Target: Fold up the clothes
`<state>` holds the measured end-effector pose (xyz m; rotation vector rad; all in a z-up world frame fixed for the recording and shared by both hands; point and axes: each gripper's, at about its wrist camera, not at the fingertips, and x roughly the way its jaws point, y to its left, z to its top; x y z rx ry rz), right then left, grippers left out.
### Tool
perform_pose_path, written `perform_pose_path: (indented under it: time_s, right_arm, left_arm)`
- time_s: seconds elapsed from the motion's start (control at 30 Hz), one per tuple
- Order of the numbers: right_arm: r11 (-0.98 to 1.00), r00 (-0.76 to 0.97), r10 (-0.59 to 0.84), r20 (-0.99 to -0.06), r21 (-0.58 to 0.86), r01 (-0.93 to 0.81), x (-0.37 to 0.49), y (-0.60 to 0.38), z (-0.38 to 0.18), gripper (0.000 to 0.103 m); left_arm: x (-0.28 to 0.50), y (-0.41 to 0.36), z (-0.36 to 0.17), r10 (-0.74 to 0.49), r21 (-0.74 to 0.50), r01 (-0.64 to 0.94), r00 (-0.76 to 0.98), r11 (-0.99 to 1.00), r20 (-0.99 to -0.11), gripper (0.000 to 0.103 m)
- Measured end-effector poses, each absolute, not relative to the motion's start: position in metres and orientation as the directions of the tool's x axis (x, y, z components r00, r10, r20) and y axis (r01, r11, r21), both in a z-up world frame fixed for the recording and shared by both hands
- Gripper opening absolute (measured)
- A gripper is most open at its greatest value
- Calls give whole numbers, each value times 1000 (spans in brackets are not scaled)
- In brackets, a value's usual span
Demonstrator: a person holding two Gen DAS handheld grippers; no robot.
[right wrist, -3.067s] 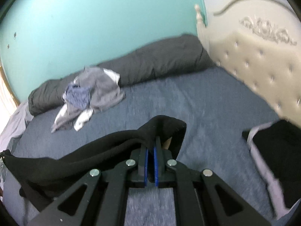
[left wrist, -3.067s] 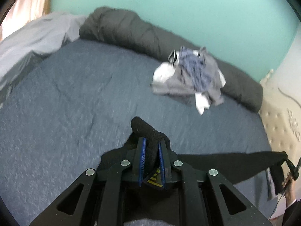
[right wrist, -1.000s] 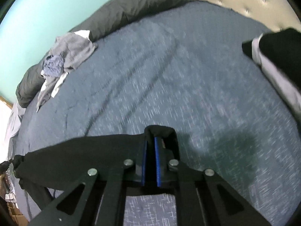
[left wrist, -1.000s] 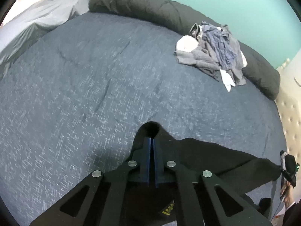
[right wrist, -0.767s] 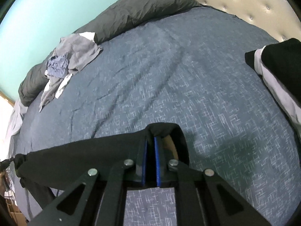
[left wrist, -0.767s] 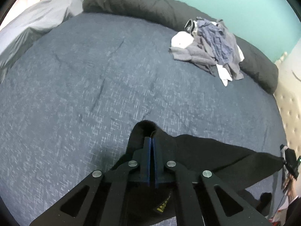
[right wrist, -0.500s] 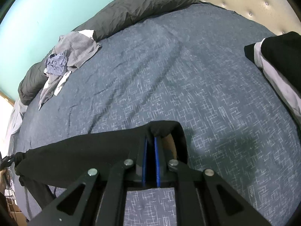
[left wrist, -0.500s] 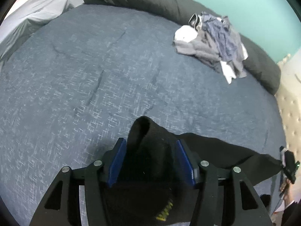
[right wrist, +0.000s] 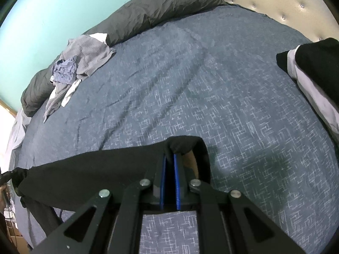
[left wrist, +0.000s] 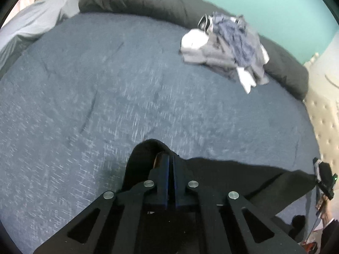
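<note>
Two grippers stretch one black garment (right wrist: 89, 169) left to right over the near edge of a blue bedspread (right wrist: 190, 84). The left gripper (left wrist: 171, 158) and right gripper (right wrist: 169, 156) each pinch a corner, jaws closed. One pile of unfolded clothes (left wrist: 228, 46) lies far against a dark rolled duvet (left wrist: 148, 0); one folded stack (right wrist: 313, 67) sits right.

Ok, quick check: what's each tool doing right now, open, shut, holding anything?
Left tool: just re-closed, shut on the black garment.
Right tool: shut on the black garment's other end.
</note>
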<state>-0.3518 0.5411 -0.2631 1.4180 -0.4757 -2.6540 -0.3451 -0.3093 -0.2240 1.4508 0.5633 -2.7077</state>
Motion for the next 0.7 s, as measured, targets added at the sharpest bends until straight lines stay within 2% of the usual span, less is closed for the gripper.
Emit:
perform_pose_path:
  time_s: [0.13, 0.3, 0.53, 0.7]
  right_arm:
    - [-944, -603, -218, -767, 323, -69, -351, 548, -247, 7]
    - [-945, -644, -186, -742, 314, -88, -362, 554, -228, 7]
    - [-953, -694, -134, -707, 283, -104, -397, 561, -209, 6]
    - [-958, -707, -87, -702, 253, -133, -428, 564, -208, 6]
  left_arm:
    - [-339, -330, -187, 139, -356, 219, -644, -908, -752, 3]
    - [-350, -348, -171, 136, -406, 255, -680, -878, -721, 3]
    - [-387, -352, -176, 146, -439, 268, -691, -858, -708, 3]
    - [-411, -357, -200, 128, -448, 311, -686, -838, -716, 3]
